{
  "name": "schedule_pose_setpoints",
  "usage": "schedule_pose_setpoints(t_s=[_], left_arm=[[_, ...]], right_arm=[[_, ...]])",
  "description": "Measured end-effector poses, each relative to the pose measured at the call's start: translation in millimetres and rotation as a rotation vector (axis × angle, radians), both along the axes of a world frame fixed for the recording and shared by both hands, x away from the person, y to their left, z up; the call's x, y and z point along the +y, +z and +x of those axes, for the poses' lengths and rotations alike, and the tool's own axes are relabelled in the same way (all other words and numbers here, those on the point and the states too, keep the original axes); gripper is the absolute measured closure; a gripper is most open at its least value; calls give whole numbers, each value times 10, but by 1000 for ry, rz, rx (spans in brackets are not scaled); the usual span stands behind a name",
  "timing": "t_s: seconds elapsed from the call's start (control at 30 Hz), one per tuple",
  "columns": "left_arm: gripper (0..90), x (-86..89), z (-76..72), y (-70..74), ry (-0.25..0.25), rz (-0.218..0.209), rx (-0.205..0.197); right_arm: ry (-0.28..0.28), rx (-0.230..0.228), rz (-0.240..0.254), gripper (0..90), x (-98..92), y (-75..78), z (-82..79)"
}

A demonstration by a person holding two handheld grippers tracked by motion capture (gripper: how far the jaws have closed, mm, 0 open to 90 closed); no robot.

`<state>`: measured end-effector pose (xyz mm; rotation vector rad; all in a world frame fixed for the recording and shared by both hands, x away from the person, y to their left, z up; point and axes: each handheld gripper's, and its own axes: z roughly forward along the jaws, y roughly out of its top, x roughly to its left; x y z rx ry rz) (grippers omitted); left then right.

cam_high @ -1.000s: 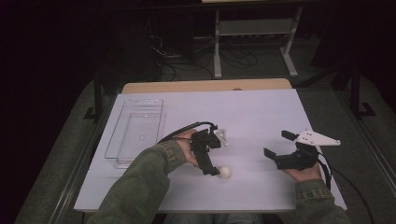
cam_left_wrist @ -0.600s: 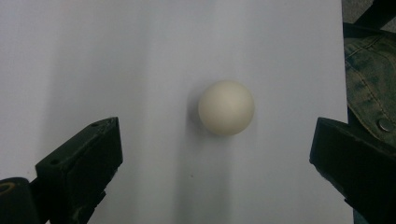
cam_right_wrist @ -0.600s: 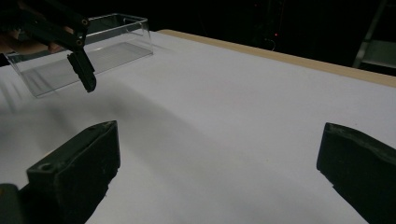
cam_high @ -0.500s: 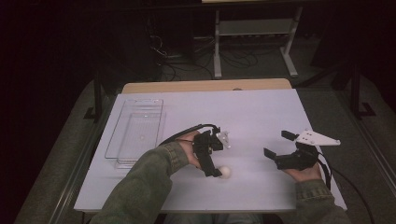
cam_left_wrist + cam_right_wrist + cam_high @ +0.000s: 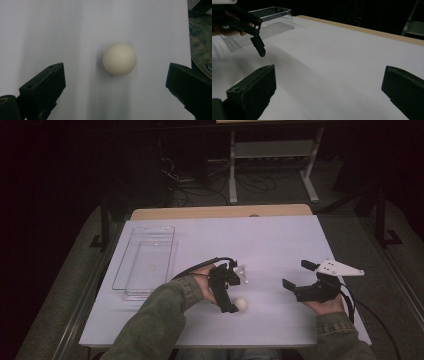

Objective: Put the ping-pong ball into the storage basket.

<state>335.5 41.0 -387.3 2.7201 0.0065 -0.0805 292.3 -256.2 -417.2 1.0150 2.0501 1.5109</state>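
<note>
A cream ball (image 5: 241, 304) lies on the white tabletop (image 5: 260, 245), near the front. My left gripper (image 5: 231, 292) hovers right over it, pointing down. In the left gripper view the ball (image 5: 119, 59) sits between the spread jaws of the left gripper (image 5: 116, 80), touching neither. Off to the right, my right gripper (image 5: 295, 274) is held open in a hand just above the table, nothing between its jaws. The right gripper view looks across bare table between the open jaws of the right gripper (image 5: 328, 82), with the left gripper (image 5: 258, 47) at upper left.
A clear plastic tray (image 5: 145, 262) stands at the table's left, also seen as the tray (image 5: 269, 17) in the right gripper view. A wooden strip (image 5: 220, 212) edges the far side. Beyond it are a metal stand (image 5: 272, 150) and floor cables in the dark.
My left gripper has eased slightly down and forward over the ball. The ball and the right gripper have stayed put.
</note>
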Motion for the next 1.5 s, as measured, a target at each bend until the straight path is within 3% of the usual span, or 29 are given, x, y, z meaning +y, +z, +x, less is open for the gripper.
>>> schedule_pose_setpoints(t_s=[0.23, 0.57, 0.93, 1.5], left_arm=[[44, -24, -10, -34, -11, -14, 3], [42, -65, -25, -118, -24, 14, -2], [57, -91, -40, -167, -32, 11, -3], [188, -95, -34, -175, -40, -20, 4]], right_arm=[[1, 0, 1, 0, -4, 0, 0], [2, 1, 0, 0, -6, 0, 0], [3, 2, -2, 0, -1, 0, 0], [5, 0, -11, 0, 7, -4, 2]])
